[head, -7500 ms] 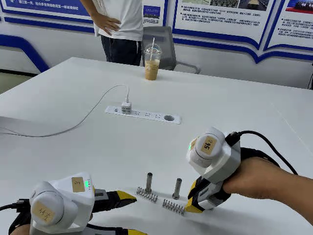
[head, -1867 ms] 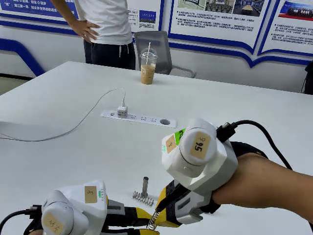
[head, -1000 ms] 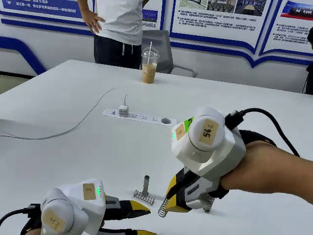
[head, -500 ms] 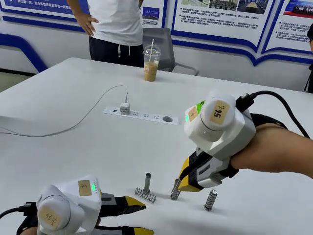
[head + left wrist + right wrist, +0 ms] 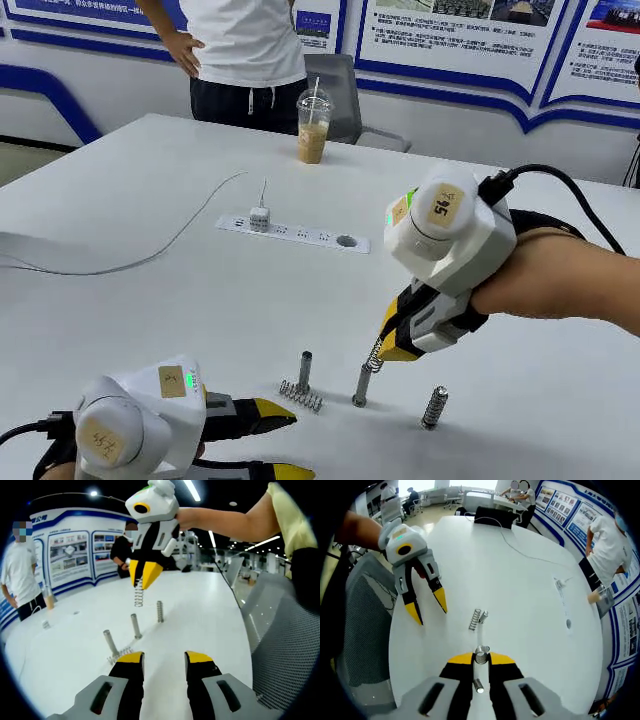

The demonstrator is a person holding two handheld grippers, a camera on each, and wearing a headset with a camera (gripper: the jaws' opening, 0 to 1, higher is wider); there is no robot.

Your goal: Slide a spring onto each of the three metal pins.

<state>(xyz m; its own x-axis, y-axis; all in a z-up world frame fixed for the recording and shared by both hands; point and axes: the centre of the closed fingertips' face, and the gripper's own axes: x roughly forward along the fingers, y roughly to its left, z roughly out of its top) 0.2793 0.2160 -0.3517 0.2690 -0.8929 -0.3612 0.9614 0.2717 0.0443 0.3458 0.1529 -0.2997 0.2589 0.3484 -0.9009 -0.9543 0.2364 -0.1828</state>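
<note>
Right claw point(image 5: 388, 348) clenched on spring point(image 5: 139, 596) | middle pin point(image 5: 362, 384) at its 6 o'clock — the person should keep the coil plumb and lower it straight | left claw point(image 5: 162, 658) released, idle

Comes to three metal pins point(image 5: 305, 367) and three springs point(image 5: 300, 395), one spring point(image 5: 375, 354) of them in the right gripper point(image 5: 385, 358). Makes two grippers with the left gripper point(image 5: 297, 443), and adds one drink cup point(image 5: 312, 128), one power strip point(image 5: 300, 236) and one chair point(image 5: 335, 85).
</note>
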